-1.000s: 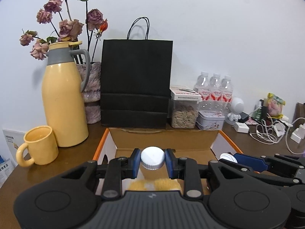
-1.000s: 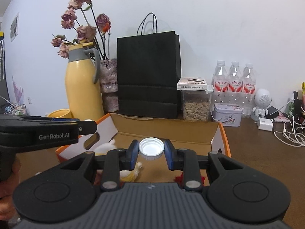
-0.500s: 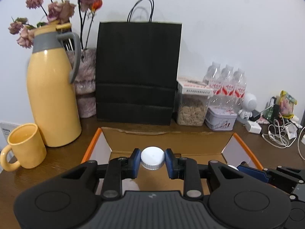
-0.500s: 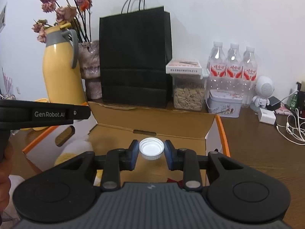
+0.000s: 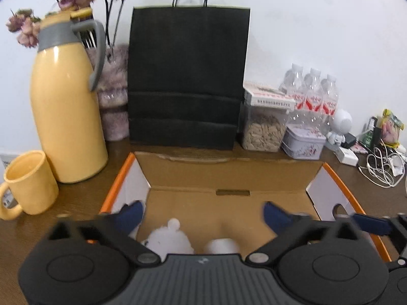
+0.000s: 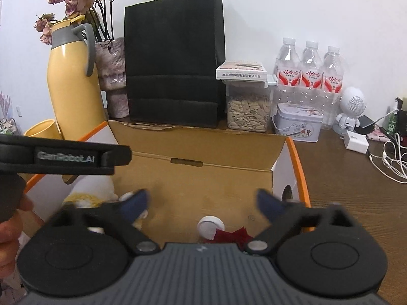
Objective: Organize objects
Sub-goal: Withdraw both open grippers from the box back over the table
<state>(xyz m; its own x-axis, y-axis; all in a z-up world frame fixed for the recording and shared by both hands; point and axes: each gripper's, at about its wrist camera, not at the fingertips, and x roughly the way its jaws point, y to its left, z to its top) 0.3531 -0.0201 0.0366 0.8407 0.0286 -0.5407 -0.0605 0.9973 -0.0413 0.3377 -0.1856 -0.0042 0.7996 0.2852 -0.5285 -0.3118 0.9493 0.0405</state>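
Over the open cardboard box [image 5: 229, 172], which sits on the near part of the table in front of the black paper bag [image 5: 188, 76], both grippers now hover with jaws spread wide, having just been opening from a clamp on a white bottle each. Nothing sits between the left gripper [image 5: 203, 214] fingers; its white bottle [image 5: 221, 246] lies on the box floor beside a white plush toy [image 5: 169, 239]. Below the released right gripper [image 6: 202, 199], its white cap [image 6: 210, 226] rests near a red scrap, so I judge both drops done.
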